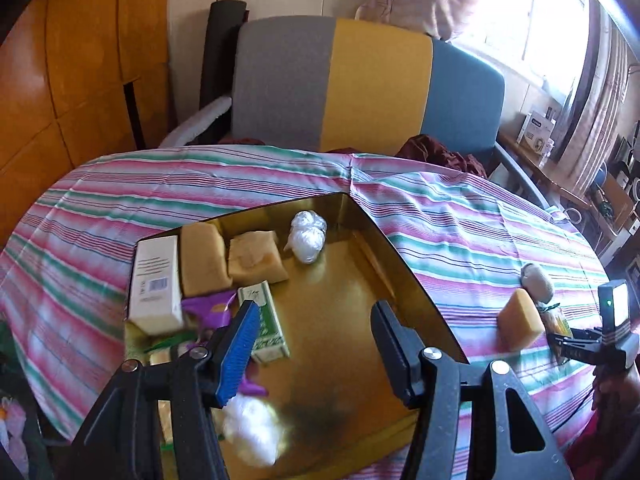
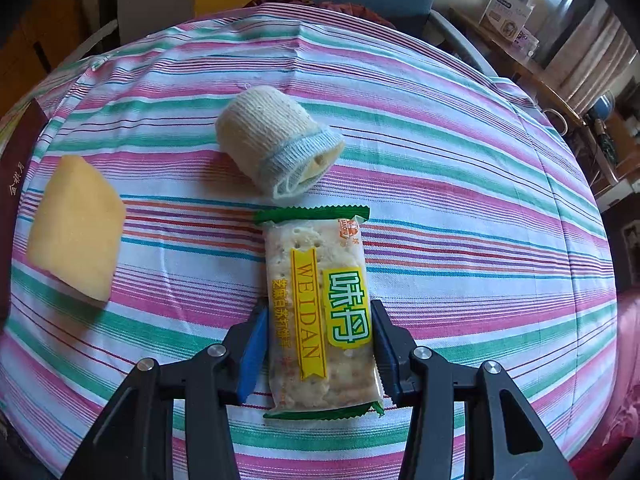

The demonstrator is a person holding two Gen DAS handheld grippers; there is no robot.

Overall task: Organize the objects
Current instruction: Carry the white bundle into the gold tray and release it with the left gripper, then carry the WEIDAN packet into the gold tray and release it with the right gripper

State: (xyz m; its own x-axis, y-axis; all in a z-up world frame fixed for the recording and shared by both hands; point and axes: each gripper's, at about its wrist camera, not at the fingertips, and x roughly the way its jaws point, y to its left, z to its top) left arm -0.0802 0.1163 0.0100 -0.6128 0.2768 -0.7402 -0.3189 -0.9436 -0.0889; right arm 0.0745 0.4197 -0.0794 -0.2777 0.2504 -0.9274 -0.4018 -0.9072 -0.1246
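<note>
My left gripper point(image 1: 316, 312) hangs open over a gold box point(image 1: 400, 264) with nothing between its fingers. Inside the box lie a white carton point(image 1: 156, 280), two tan sponges point(image 1: 202, 264), a white plastic bundle point(image 1: 308, 240), a green packet point(image 1: 268, 324) and a purple item point(image 1: 208, 308). In the right wrist view my right gripper point(image 2: 319, 308) is shut on a cracker packet point(image 2: 316, 264), which lies flat on the striped tablecloth point(image 2: 460, 200). A yellow sponge point(image 2: 76, 228) lies to the packet's left. A rolled knitted cloth point(image 2: 276, 140) lies just beyond it.
A chair with a grey, yellow and blue back point(image 1: 360, 84) stands behind the table, a dark red cloth point(image 1: 440, 152) on its seat. A cluttered side shelf point(image 1: 536, 132) runs along the right under the window. A dark red lid point(image 2: 16, 184) lies at the table's left edge.
</note>
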